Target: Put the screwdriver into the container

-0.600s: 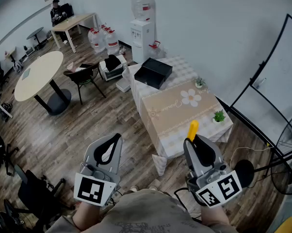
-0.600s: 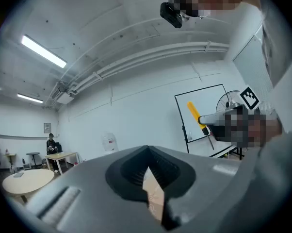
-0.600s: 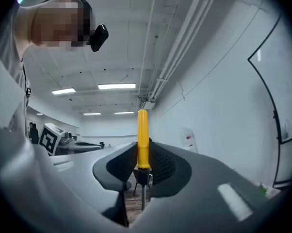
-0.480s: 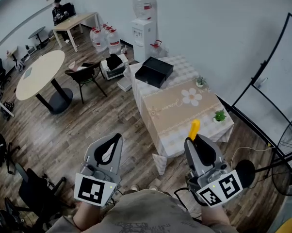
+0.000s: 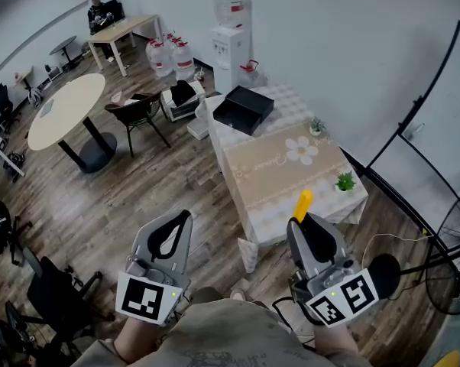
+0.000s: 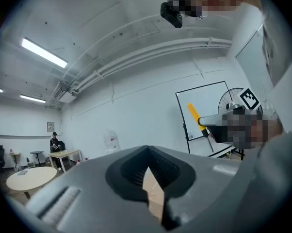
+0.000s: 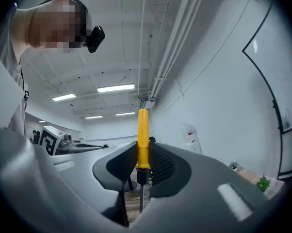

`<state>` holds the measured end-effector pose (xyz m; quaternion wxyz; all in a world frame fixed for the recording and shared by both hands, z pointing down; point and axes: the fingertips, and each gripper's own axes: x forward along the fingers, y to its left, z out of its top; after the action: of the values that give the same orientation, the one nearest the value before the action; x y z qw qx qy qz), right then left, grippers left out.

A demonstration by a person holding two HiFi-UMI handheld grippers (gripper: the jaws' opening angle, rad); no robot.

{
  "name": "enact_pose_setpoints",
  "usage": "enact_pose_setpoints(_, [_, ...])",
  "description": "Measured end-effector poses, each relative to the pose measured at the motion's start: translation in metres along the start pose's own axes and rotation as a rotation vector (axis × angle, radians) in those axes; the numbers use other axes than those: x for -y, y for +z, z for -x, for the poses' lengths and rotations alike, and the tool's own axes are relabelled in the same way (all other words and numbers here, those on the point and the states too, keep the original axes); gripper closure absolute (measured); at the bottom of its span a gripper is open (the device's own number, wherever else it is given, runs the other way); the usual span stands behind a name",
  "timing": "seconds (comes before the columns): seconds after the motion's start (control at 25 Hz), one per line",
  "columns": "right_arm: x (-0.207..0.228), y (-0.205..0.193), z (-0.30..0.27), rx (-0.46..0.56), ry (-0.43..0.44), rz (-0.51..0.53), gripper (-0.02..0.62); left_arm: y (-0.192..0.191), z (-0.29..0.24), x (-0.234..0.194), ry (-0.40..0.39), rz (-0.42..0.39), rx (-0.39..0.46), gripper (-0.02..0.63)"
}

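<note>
My right gripper (image 5: 304, 220) is shut on a screwdriver (image 5: 302, 204) with a yellow handle. The handle sticks out past the jaw tips. In the right gripper view the screwdriver (image 7: 142, 140) stands upright between the ribbed pads of that gripper (image 7: 142, 161), its dark shaft pointing back. My left gripper (image 5: 184, 219) is held beside it at the same height, jaws together with nothing in them; its own view shows the left gripper (image 6: 148, 176) closed. A black open box (image 5: 244, 110) lies on the far table, well beyond both grippers.
A beige-clothed table (image 5: 276, 176) with two small potted plants (image 5: 345, 181) stands ahead on the wood floor. A water dispenser (image 5: 231, 44), a round table (image 5: 66, 112), chairs, a fan (image 5: 453, 270) and a black frame stand (image 5: 413, 121) are around it.
The room has slid slightly in the head view as the camera shifted. Both grippers keep their places, and the screwdriver stays in the right one.
</note>
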<state>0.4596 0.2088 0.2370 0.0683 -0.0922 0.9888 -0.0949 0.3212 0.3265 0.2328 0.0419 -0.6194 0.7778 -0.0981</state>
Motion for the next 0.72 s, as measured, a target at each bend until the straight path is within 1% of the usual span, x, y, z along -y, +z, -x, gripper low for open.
enact_pose_setpoints(0.28, [-0.005, -0.006, -0.003, -0.021, 0.045, 0.004, 0.494, -0.007, 0.006, -0.003, 0.035, 0.011, -0.021, 0.604])
enact_pose_setpoints(0.44, [-0.005, -0.012, -0.014, -0.036, 0.048, 0.001, 0.494, -0.013, 0.005, -0.012, 0.053, 0.02, -0.033, 0.606])
enact_pose_setpoints(0.56, [-0.007, -0.018, -0.024, -0.047, 0.052, 0.004, 0.494, -0.018, 0.002, -0.017, 0.039, 0.012, -0.02, 0.605])
enact_pose_setpoints(0.72, [-0.004, -0.025, -0.044, -0.067, 0.05, 0.017, 0.494, -0.025, -0.008, -0.032, 0.036, 0.023, -0.016, 0.605])
